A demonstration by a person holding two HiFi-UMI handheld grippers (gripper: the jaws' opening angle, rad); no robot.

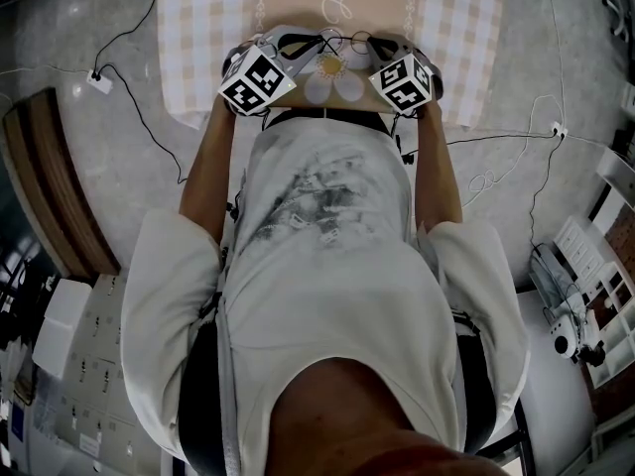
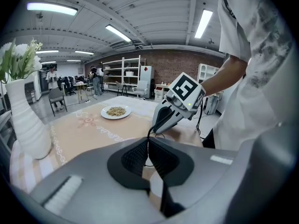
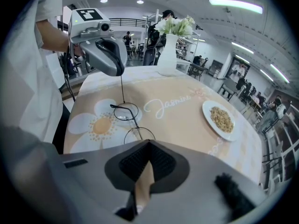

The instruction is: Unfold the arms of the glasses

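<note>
Thin round wire glasses [image 3: 126, 112] rest on the flower-printed cloth between my two grippers. One arm [image 3: 122, 90] rises as a black wire from the far lens up to my left gripper [image 3: 120, 73], which is shut on the arm's end [image 2: 148, 141]. My right gripper [image 3: 148, 146] is shut at the near lens [image 3: 139, 135], whose near edge is hidden under the jaw tips. In the head view the glasses [image 1: 342, 40] lie between the left gripper [image 1: 290, 44] and the right gripper [image 1: 385, 48].
A white plate of food [image 3: 222, 120] sits on the table's right side, and a white vase with flowers [image 3: 167, 55] stands at the far end. The table's near edge [image 1: 327, 115] is against the person's body. Cables cross the floor [image 1: 129, 97].
</note>
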